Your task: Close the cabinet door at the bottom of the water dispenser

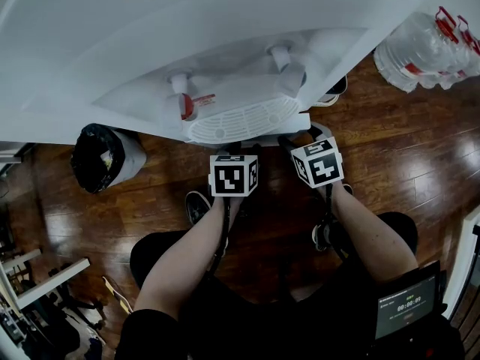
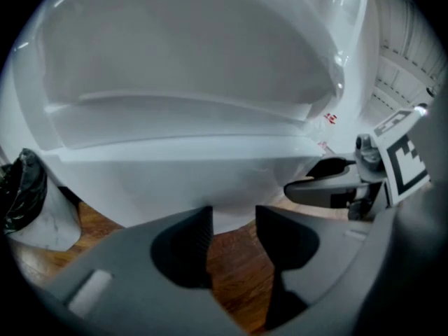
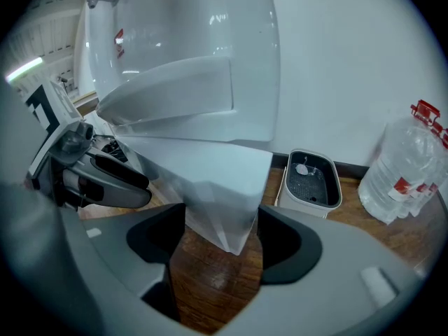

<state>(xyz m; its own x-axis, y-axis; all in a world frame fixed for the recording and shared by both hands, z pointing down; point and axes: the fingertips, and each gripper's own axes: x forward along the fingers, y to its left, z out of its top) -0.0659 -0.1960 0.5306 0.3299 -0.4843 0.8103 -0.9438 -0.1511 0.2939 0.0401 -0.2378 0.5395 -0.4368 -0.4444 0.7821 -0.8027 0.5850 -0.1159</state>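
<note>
The white water dispenser fills the top of the head view, with its taps and round drip grille facing me. Its lower cabinet is a plain white face; I cannot make out the door's edge on it. My left gripper points down at the cabinet's base, open, with only wood floor between its jaws. My right gripper is open wide just to its right. The cabinet's lower corner shows in that gap, and I cannot tell whether the pads touch it. Both marker cubes sit side by side under the drip shelf.
A bin lined with a black bag stands on the floor left of the dispenser. Large water bottles are at the right by the wall. A white tray with a dark grille lies on the wood floor beside them.
</note>
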